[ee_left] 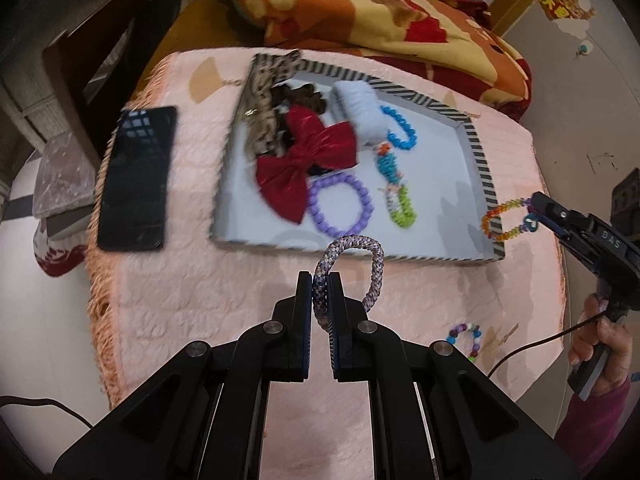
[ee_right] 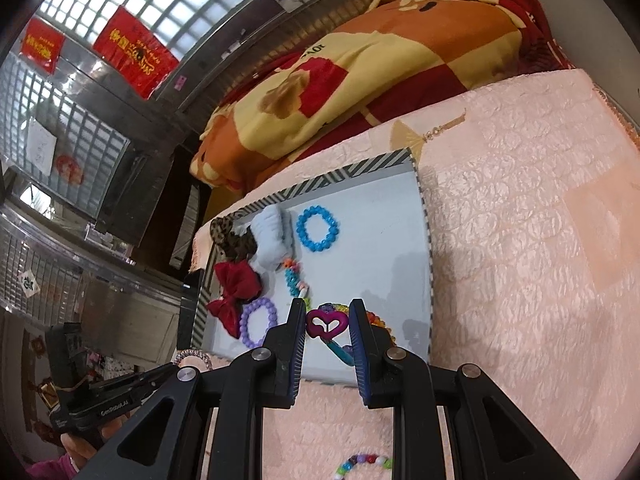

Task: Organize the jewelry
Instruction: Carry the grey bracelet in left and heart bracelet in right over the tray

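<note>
The tray (ee_left: 480,152) holds a red bow (ee_left: 304,160), a purple bracelet (ee_left: 340,204) and a blue bracelet (ee_left: 400,128). The left hand-held gripper (ee_left: 320,280) pinches a braided hair tie (ee_left: 360,264). The right hand-held gripper (ee_right: 326,320) pinches a rainbow bracelet (ee_right: 326,324).

Left tongs (ee_left: 320,280) pinch a braided hair tie (ee_left: 352,272) just short of the striped-rim tray (ee_left: 486,172).

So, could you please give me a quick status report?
Left gripper shut on braided hair tie. Right gripper shut on rainbow bracelet, over tray corner. One beaded bracelet on cloth.
</note>
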Demonstrator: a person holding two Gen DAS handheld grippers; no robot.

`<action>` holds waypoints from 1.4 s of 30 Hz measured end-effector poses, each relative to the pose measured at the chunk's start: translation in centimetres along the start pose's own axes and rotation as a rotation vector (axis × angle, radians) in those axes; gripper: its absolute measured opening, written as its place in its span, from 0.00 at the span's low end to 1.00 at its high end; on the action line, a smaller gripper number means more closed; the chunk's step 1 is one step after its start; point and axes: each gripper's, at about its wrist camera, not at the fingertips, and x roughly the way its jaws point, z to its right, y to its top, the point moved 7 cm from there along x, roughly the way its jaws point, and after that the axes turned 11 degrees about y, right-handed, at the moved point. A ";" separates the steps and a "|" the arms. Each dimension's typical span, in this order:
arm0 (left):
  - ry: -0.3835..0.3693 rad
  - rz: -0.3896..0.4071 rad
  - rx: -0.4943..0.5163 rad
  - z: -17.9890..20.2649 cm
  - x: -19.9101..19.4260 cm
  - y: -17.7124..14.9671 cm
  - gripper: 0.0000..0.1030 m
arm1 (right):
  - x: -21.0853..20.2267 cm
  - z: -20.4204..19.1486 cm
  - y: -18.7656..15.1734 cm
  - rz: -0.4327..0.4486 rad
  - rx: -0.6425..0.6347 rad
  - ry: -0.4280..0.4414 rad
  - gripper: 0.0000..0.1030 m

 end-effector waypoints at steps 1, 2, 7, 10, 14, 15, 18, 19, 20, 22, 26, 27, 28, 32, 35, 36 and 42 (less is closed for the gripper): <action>-0.005 0.002 0.010 0.5 0.1 0.3 0.06 | 0.0 0.1 0.2 0.001 0.001 -0.002 0.20; -0.007 0.003 0.015 0.9 0.1 0.5 0.06 | 0.1 0.3 0.5 0.003 0.004 -0.004 0.20; -0.023 0.005 0.052 3.6 0.9 1.7 0.06 | 0.4 1.2 2.0 0.013 0.020 -0.014 0.20; -0.034 0.003 0.069 5.1 1.5 2.4 0.06 | 0.6 1.7 3.1 0.020 0.027 -0.023 0.20; -0.046 -0.011 0.100 7.4 2.8 3.2 0.06 | 1.2 2.6 4.6 0.034 0.044 -0.041 0.20; -0.047 -0.015 0.110 8.0 3.2 3.4 0.06 | 1.3 2.7 4.9 0.036 0.049 -0.044 0.20; -0.057 -0.030 0.139 10.0 4.2 3.6 0.06 | 2.0 3.3 5.7 0.035 0.060 -0.055 0.20; -0.062 -0.036 0.153 10.8 4.6 3.6 0.06 | 2.2 3.5 5.9 0.032 0.061 -0.058 0.20; -0.065 -0.038 0.162 11.4 4.8 3.6 0.06 | 2.4 3.6 6.0 0.029 0.063 -0.060 0.20; -0.071 -0.043 0.185 12.6 5.4 3.5 0.06 | 3.1 3.9 6.4 0.019 0.066 -0.070 0.20; -0.067 -0.069 0.202 14.0 7.2 3.4 0.06 | 4.8 4.3 7.0 -0.008 0.066 -0.080 0.20; -0.059 -0.068 0.206 14.1 7.5 3.5 0.06 | 5.1 4.3 7.1 -0.014 0.064 -0.082 0.20; -0.052 -0.066 0.209 14.2 7.8 3.6 0.06 | 5.8 4.3 7.3 -0.025 0.059 -0.084 0.20; -0.022 -0.076 0.205 13.7 9.1 3.9 0.06 | 8.0 4.2 7.9 -0.062 0.045 -0.084 0.20; -0.004 -0.087 0.192 13.2 10.0 4.1 0.06 | 9.6 4.2 8.2 -0.088 0.042 -0.085 0.20; 0.000 -0.088 0.188 13.1 10.2 4.2 0.06 | 10.1 4.3 8.3 -0.096 0.044 -0.084 0.20; 0.013 -0.075 0.183 12.5 10.6 4.8 0.06 | 12.4 4.4 8.5 -0.127 0.039 -0.088 0.20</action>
